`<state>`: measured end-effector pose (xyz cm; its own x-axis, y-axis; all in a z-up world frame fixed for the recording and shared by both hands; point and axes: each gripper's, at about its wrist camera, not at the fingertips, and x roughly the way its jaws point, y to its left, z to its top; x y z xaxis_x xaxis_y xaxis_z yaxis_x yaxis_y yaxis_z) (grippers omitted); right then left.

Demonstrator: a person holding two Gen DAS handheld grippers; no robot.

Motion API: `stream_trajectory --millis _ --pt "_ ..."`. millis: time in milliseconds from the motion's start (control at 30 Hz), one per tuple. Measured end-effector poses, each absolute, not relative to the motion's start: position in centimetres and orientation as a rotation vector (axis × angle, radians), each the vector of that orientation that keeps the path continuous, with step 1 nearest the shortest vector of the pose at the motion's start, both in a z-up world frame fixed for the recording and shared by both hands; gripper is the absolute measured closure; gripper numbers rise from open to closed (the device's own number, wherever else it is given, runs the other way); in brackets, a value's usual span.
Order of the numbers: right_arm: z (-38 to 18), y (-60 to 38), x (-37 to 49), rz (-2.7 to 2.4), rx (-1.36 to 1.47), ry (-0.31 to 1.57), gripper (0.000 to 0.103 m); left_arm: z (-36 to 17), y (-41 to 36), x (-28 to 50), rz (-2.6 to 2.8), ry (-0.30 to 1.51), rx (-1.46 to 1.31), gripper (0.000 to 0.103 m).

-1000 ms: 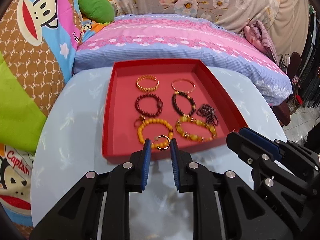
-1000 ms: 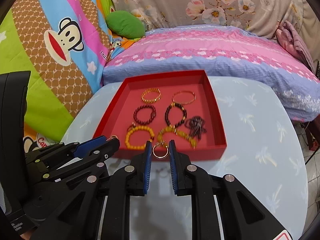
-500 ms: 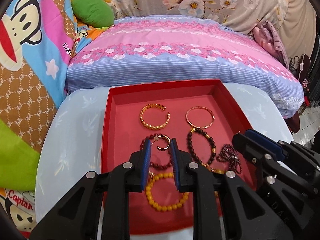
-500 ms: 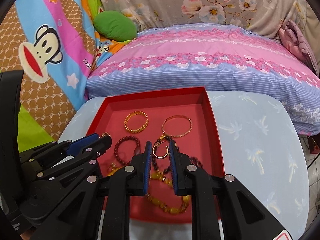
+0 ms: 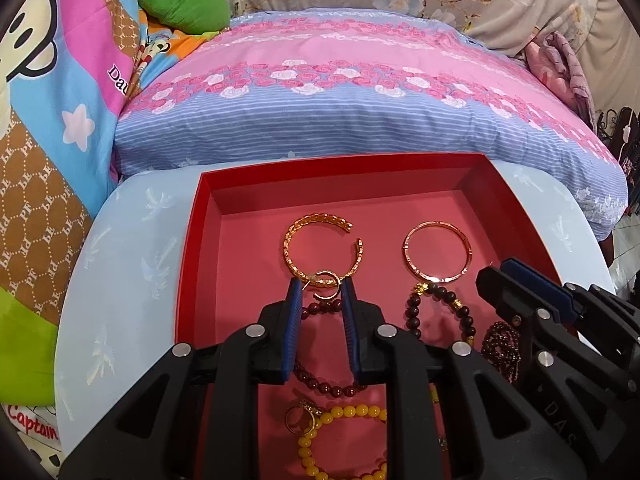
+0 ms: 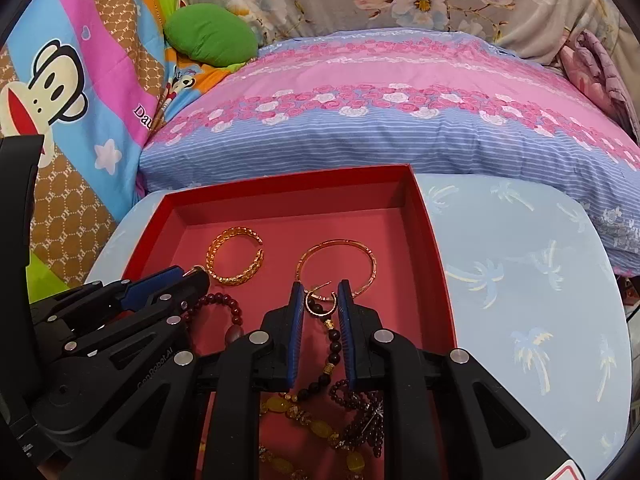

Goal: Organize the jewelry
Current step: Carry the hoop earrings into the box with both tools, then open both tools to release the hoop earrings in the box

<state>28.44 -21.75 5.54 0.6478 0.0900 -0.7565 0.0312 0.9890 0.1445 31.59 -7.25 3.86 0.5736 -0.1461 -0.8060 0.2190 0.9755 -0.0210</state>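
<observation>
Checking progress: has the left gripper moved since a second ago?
Yes. The left gripper has advanced from the red tray's near wall to over its far bangles.

Red tray (image 5: pixel 188 264): 1
Gold bangles beyond the fingertips: 2 (image 5: pixel 294 248) (image 5: pixel 436 250)
Small gold hoop earrings between the pads: 2 (image 5: pixel 325 280) (image 6: pixel 320 305)
Beaded bracelets under the fingers: 4
Grippers: 2
</observation>
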Motion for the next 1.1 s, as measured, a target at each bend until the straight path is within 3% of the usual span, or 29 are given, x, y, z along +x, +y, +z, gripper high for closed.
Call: stream_trajectory --millis 333,500,1100 --pt "5.1 -21.7 29.0 0.019 0.152 0.866 0.083 3.7 -7.7 31.7 -0.221 0.934 0.108 0.082" --pt "5.1 -21.5 28.4 0.018 0.144 0.862 0.078 3.8 -7.5 31.6 -0.207 0.931 0.103 0.069" --pt "3.3 -20.3 21.8 0.005 0.103 0.91 0.077 3.2 -5.6 25.7 -0.192 0.96 0.067 0.069"
